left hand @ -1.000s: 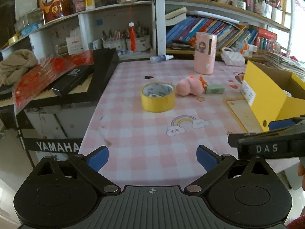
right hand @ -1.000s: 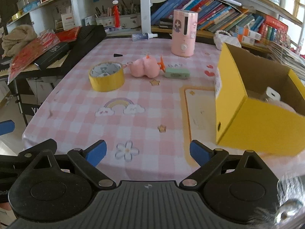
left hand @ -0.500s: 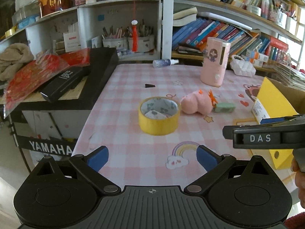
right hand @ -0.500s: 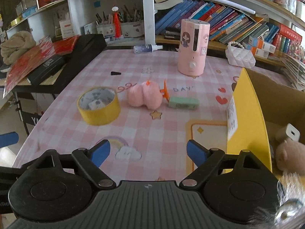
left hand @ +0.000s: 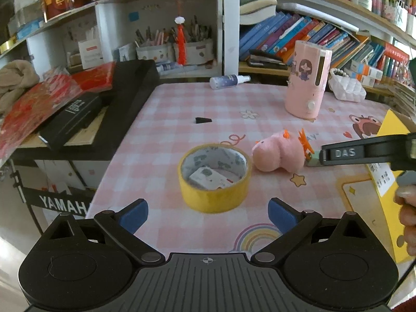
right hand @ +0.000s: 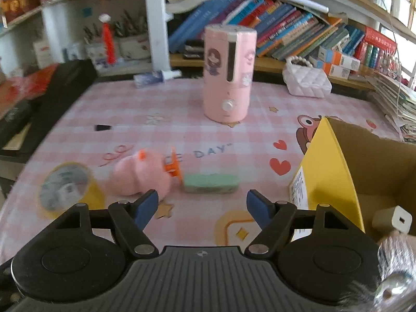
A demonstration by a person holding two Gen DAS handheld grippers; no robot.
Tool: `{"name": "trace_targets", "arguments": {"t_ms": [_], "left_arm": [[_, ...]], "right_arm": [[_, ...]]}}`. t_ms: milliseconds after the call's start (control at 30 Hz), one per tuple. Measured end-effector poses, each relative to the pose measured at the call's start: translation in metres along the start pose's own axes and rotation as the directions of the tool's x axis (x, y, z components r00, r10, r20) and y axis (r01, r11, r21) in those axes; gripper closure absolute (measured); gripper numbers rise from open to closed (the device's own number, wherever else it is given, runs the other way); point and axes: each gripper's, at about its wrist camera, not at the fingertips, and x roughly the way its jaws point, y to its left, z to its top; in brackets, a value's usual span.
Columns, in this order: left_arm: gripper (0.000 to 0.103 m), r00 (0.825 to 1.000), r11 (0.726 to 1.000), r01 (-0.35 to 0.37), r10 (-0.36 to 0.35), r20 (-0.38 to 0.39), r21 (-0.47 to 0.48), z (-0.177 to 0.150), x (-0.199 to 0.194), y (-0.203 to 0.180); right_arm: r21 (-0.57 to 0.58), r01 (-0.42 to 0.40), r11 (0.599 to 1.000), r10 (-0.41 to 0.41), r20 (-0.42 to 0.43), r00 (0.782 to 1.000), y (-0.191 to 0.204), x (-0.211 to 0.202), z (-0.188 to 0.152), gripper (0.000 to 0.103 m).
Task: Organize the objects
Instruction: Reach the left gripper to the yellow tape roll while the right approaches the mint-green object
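The yellow box (right hand: 327, 171) stands open at the table's (right hand: 260, 109) right edge, with the yellow tape roll (left hand: 214, 180) toward the left edge, dead ahead of the empty, spread left gripper (left hand: 208, 212). The green eraser (right hand: 210, 183) lies crosswise just beyond the right gripper (right hand: 202, 205), also wide and empty, its long axis spanning the gap; the right is clearly nearer it.
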Motion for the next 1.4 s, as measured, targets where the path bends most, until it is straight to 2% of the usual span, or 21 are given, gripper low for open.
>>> {"name": "trace_targets", "arguments": {"t_ms": [233, 500, 600, 1000, 1100, 1133, 1233, 1400], "left_arm": [[0.003, 1.0, 1.0, 0.004, -0.004, -0.024, 0.021, 0.008, 0.022, -0.009], [0.003, 0.998, 1.0, 0.004, -0.004, -0.058, -0.01, 0.013, 0.044, -0.009], [0.003, 0.998, 1.0, 0.006, -0.007, -0.069, -0.017, 0.016, 0.053, -0.008], [0.003, 0.992, 0.998, -0.057, 0.059, -0.109, 0.014, 0.027, 0.09, -0.012], [0.005, 0.993, 0.999, -0.038, 0.036, -0.108, -0.014, 0.026, 0.095, -0.008], [0.012, 0.994, 0.999, -0.031, 0.027, -0.107, -0.033, 0.027, 0.095, -0.007], [0.012, 0.994, 0.998, -0.022, 0.015, -0.104, -0.06, 0.026, 0.09, -0.006], [0.012, 0.998, 0.995, 0.007, -0.013, -0.056, -0.102, 0.025, 0.067, -0.001]], "right_arm": [[-0.008, 0.016, 1.0, -0.017, -0.093, 0.996, -0.003, 0.048, 0.01, 0.029], [-0.035, 0.014, 0.999, -0.018, -0.124, 0.992, -0.004, 0.076, 0.013, 0.033], [-0.031, -0.008, 0.999, 0.005, -0.101, 0.995, -0.004, 0.077, 0.013, 0.037], [-0.042, -0.055, 0.998, 0.051, -0.075, 0.996, -0.005, 0.049, 0.012, 0.037], [-0.042, -0.063, 0.997, 0.06, -0.063, 0.996, -0.006, 0.042, 0.012, 0.037], [-0.043, -0.064, 0.997, 0.061, -0.059, 0.996, -0.007, 0.039, 0.011, 0.037], [-0.048, -0.078, 0.996, 0.076, -0.05, 0.996, -0.009, 0.031, 0.01, 0.037], [-0.028, -0.145, 0.989, 0.14, -0.132, 0.981, -0.009, 0.024, 0.002, 0.037]]}}
